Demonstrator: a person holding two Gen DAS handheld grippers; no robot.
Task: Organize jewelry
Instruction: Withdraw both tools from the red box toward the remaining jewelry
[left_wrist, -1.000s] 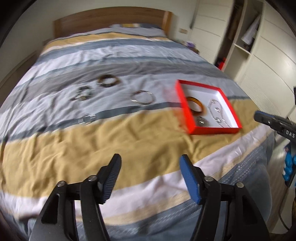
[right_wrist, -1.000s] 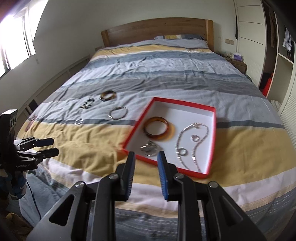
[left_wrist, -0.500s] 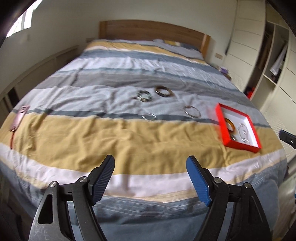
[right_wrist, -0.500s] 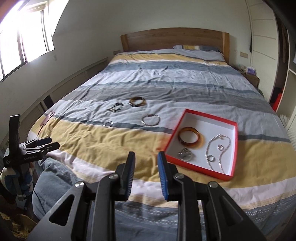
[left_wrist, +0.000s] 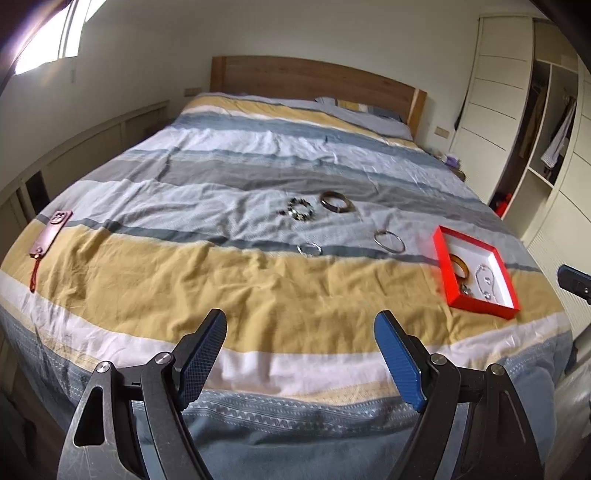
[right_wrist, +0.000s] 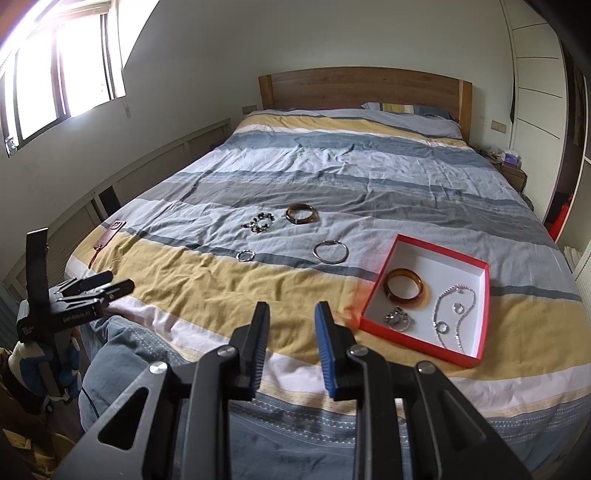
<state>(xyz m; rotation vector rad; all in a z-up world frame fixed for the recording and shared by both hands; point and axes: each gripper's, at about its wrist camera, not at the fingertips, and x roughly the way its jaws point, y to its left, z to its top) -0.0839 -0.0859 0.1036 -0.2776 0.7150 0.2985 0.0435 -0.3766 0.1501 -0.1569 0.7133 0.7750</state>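
1. The step in hand looks like the pause between pickups: part of the jewelry already lies in the red box (right_wrist: 476, 314) near the foot of the bed (right_wrist: 221, 295) (an amber bangle (right_wrist: 404, 288), a silver chain (right_wrist: 456, 314), a small silver cluster (right_wrist: 397, 318)), while four pieces wait on the cover
2. Those loose pieces are a silver hoop bangle (right_wrist: 330, 252) nearest the box, a small silver ring piece (right_wrist: 245, 255) to its left, and farther up a beaded bracelet (right_wrist: 259, 223) just beside a dark brown bangle (right_wrist: 301, 214)
3. The left gripper (left_wrist: 299, 334) hangs over the bed's foot with its jaws spread wide and nothing between them; the right gripper (right_wrist: 290, 325) has its jaws drawn fairly close, a gap showing, and it too is empty
4. The next move likely calls for a reach forward to one loose piece, probably the hoop bangle, with the jaws low against the soft cover so that a thin ring is caught
5. Against the frames from a second ago, both cameras have drawn back from the bed: the box and jewelry sit smaller and farther off, and a pink phone (left_wrist: 51, 232) has come into the left view
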